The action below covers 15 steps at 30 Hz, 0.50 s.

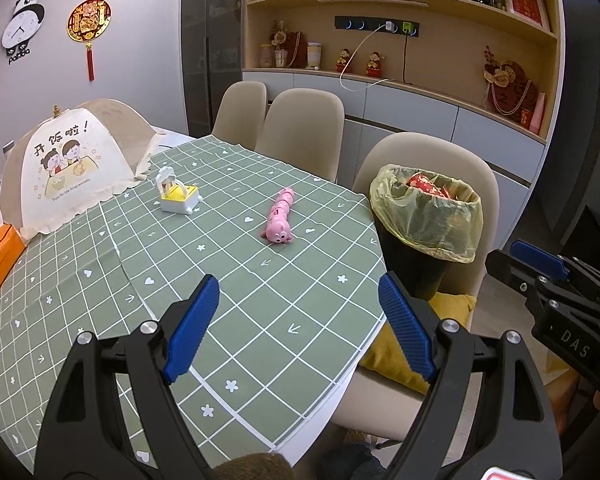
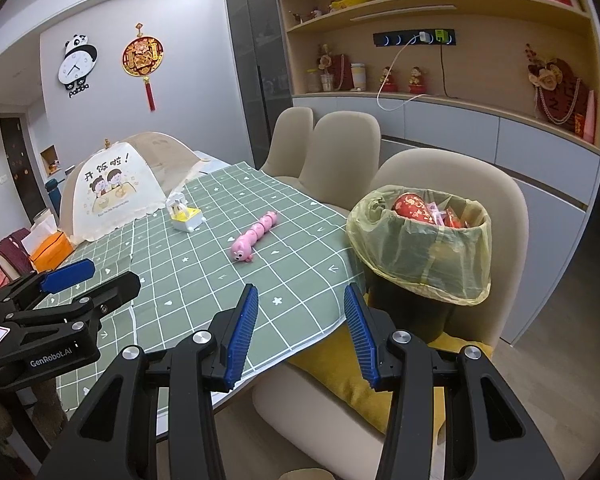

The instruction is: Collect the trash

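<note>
A black trash bin with a yellow liner [image 1: 428, 216] stands on a beige chair at the table's right edge; it also shows in the right wrist view [image 2: 420, 244]. Red wrappers [image 2: 414, 208] lie inside it. My left gripper [image 1: 300, 320] is open and empty above the green checked tablecloth [image 1: 220, 264]. My right gripper [image 2: 302, 324] is open and empty over the table's near edge, left of the bin. Each gripper shows in the other's view: the right one at the far right [image 1: 540, 272], the left one at the far left [image 2: 72, 280].
A pink caterpillar toy [image 1: 280, 216] and a small yellow-white toy [image 1: 178, 194] lie on the table. A mesh food cover [image 1: 68, 164] and an orange tissue box [image 1: 0, 254] stand at the left. Beige chairs [image 1: 300, 132] line the far side. A yellow cushion [image 2: 340, 376] lies on the near chair.
</note>
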### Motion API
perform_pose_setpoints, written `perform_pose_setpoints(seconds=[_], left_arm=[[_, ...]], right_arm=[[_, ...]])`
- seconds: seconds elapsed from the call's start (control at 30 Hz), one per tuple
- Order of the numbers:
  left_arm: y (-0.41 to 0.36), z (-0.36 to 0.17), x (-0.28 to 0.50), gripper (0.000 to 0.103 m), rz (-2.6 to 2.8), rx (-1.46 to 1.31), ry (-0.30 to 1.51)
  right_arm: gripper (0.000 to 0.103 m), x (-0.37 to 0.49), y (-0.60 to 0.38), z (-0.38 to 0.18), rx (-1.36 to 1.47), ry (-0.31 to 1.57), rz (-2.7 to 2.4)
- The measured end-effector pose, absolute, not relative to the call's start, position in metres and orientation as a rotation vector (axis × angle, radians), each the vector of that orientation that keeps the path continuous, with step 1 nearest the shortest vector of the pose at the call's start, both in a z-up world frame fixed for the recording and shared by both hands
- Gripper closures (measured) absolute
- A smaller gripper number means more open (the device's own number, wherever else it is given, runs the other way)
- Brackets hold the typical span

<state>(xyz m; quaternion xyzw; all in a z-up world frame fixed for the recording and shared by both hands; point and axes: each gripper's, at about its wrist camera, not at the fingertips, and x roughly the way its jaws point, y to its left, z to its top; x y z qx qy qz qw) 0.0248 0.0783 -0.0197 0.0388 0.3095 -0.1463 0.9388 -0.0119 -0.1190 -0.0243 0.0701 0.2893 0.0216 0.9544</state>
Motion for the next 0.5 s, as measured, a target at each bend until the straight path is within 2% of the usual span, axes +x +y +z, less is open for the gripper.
perform_pose_setpoints(seconds=[0.5], left_arm=[[0.095,-0.031,0.045,0.025,-0.283,0.039,0.676]], right_arm=[[0.060,-0.001,-0.111,-0.028,0.139,0.613,0.032]])
